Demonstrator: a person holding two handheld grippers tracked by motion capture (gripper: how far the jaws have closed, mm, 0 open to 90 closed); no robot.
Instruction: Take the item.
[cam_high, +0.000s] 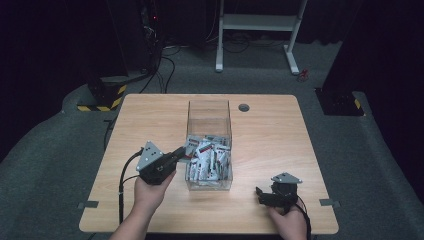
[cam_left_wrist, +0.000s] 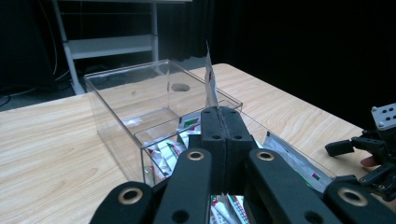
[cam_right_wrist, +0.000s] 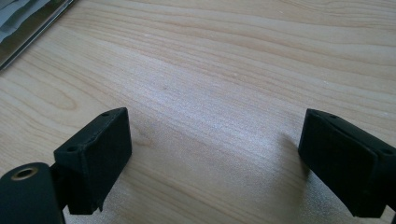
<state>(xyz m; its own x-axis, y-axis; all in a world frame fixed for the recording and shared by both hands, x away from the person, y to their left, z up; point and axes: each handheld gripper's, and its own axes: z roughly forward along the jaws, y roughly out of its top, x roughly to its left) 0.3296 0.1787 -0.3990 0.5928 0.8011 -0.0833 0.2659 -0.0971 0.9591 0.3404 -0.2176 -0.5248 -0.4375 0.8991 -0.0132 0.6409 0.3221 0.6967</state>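
1. We are holding one sachet clamped edgewise in the left gripper, its jaws pressed together on the sachet's lower edge, just above the near left rim of the clear box.
2. We are judging the step in hand to be carrying this sachet over that box, either lifting it out or dropping it in; the pictures are not telling us which.
3. To do it well, we are keeping the squeeze firm, since only a thin edge is caught, and holding the sachet upright so it is not brushing the box wall.
4. We are moving slowly and level, so the sachet is not snagging the pile below it.
5. The right gripper is resting on the surface to the right of the box, its jaws spread wide with nothing between them.
6. The box is holding a heap of white sachets with red and green print in its near half, while its far half is looking bare.
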